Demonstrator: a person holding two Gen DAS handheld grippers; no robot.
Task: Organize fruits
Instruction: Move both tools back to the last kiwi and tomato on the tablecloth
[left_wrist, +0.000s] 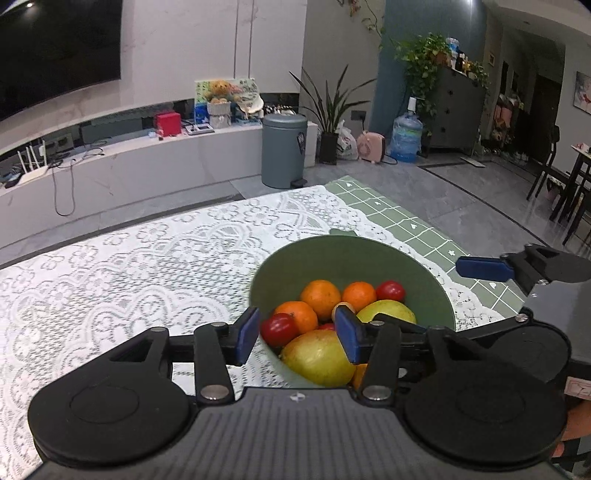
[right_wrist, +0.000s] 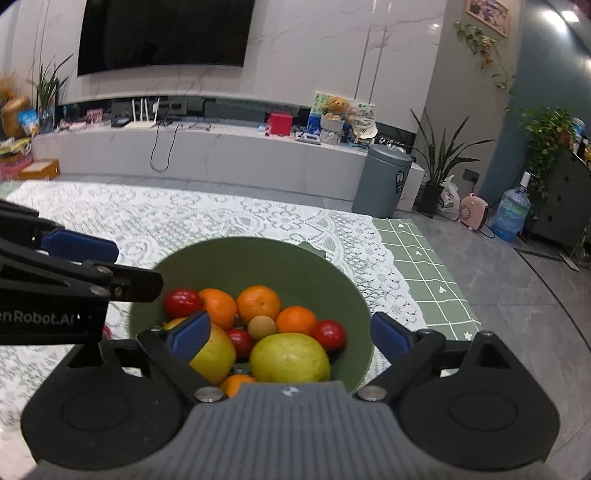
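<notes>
All the fruit was piled in the green bowl (right_wrist: 258, 254) on the lace-covered counter (left_wrist: 147, 258), so the left claw (left_wrist: 299, 334) (half open) and right claw (right_wrist: 288, 334) (wide open) were both held empty above it, probably job done.

Both wrist views close above the fruit bowl (left_wrist: 424, 273) (shared), angled down, facing the TV wall (right_wrist: 332, 55)

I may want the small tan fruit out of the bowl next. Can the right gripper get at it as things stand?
Probably yes. The right gripper is open and empty just above the green bowl, and the small tan fruit lies uncovered on top, though oranges and tomatoes crowd it closely.
</notes>
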